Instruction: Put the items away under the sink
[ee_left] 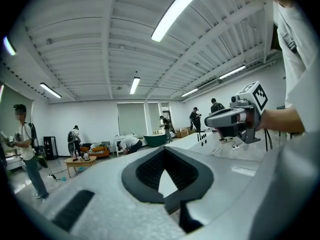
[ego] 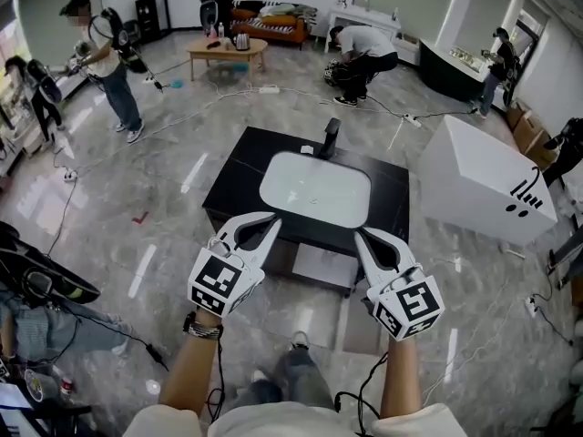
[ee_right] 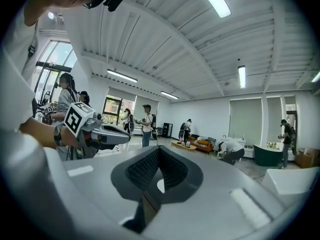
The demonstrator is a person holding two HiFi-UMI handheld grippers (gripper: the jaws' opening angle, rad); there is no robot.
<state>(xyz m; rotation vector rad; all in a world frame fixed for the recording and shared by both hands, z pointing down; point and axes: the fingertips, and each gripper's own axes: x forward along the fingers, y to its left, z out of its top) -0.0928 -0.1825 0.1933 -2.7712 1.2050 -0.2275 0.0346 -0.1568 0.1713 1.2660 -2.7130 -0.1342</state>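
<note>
The black sink cabinet [ego: 232, 178] with its white basin [ego: 315, 189] and dark faucet [ego: 330, 137] stands on the floor ahead of me and below. Its front is open, with a pale surface [ego: 323, 268] showing underneath. I hold both grippers level in front of me, above the cabinet's near edge. My left gripper [ego: 273, 220] [ee_left: 164, 149] is shut with nothing in it. My right gripper [ego: 357, 235] [ee_right: 158, 148] is also shut and empty. Each gripper view shows the other gripper beside it: the right gripper's body [ee_left: 232, 119] and the left gripper's body [ee_right: 95, 131]. No loose items show near the sink.
A large white box-like unit [ego: 483, 185] sits just right of the cabinet. Cables [ego: 401, 116] run across the glossy floor. Several people stand or bend at the room's far side, near a wooden coffee table [ego: 228, 51] and an orange sofa [ego: 273, 27].
</note>
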